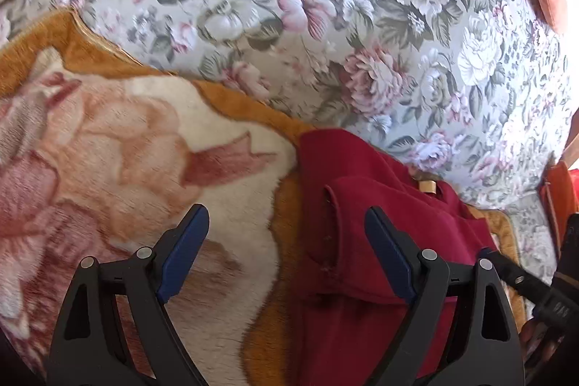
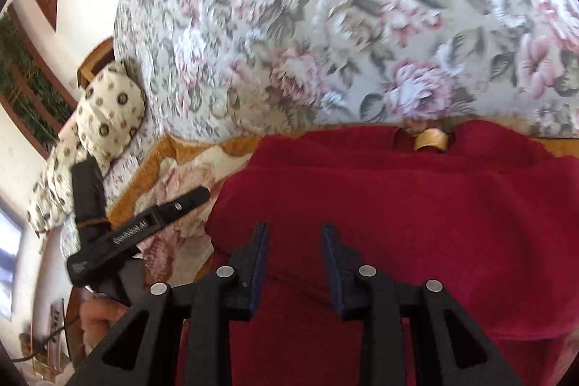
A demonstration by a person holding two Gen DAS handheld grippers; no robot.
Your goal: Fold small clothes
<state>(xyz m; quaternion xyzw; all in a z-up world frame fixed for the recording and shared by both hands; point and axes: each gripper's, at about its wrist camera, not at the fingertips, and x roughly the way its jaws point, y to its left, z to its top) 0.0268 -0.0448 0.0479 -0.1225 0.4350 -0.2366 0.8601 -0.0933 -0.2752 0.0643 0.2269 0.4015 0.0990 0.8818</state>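
Right wrist view first: the right gripper (image 2: 295, 263) hangs over the red garment (image 2: 380, 205) with its jaws partly apart, a clear gap between the blue pads and no cloth pinched in it. Whether the fingertips brush the fabric cannot be told. In the left wrist view the left gripper (image 1: 286, 255) stands with its jaws spread wide and empty, one finger over the plush blanket (image 1: 119, 140), the other over the garment's left part.

The garment lies spread on the blanket near the person's side of the bed, its neckline turned away, where a tan label (image 2: 430, 140) shows. One layer already seems to lie over another along the left side, so the judgement is that folding is under way and both grippers are between grasps. The next move likely calls for each gripper to pinch an edge or corner cleanly, taking only the garment's layer and not the blanket's pile beneath.

The garment looks a soft, fleecy knit, deep red, likely to drape and slump rather than hold a crease. The blanket is thick and furry, cream with rose flowers and an ochre scalloped border. Beyond it stretches a floral bedspread (image 2: 325, 24), flatter, in pale green and pink. A cream patterned pillow (image 2: 108, 111) lies at the far left.
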